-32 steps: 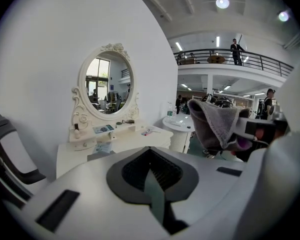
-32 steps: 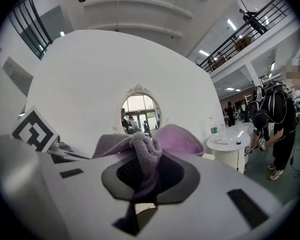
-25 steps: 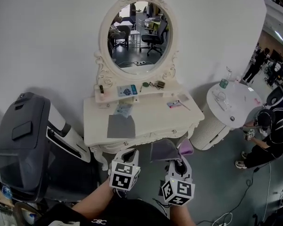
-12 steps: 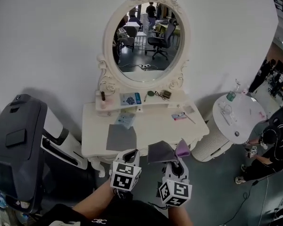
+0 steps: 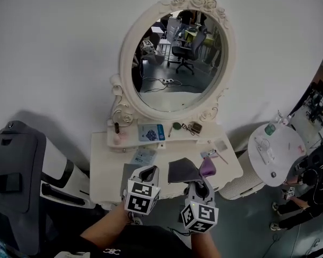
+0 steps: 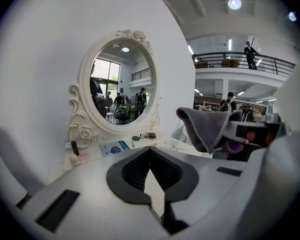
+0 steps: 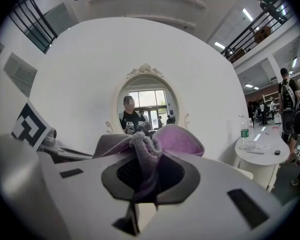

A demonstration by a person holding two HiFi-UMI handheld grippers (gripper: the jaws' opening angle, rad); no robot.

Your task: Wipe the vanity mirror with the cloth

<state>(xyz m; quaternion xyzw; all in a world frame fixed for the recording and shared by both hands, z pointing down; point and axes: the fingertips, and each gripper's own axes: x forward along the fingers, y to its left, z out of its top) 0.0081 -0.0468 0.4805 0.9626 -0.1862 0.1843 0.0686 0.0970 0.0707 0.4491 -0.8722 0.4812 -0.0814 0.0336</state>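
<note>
The oval vanity mirror [image 5: 177, 63] in its ornate white frame stands on the white vanity table [image 5: 105, 168] against the wall. It also shows in the left gripper view as the mirror [image 6: 119, 86] and in the right gripper view as the mirror [image 7: 146, 109]. My right gripper [image 5: 196, 186] is shut on a grey and purple cloth [image 5: 185, 170], bunched between its jaws as the cloth [image 7: 150, 146]. My left gripper [image 5: 145, 179] is beside it over the table's front, shut with nothing in it [image 6: 152, 176]. From there the cloth [image 6: 205, 126] hangs to the right. Both grippers are well short of the glass.
The shelf under the mirror carries a blue packet [image 5: 151, 132], a small dark bottle [image 5: 117, 128] and other small items. A large black and grey machine [image 5: 13, 171] stands at the left. A round white side table [image 5: 274, 152] with a bottle [image 5: 269, 129] stands at the right, beside a person [image 5: 312, 198].
Both grippers have moved forward over the table's front edge, the right one carrying the cloth. The mirror now looks larger and closer in the head view.
</note>
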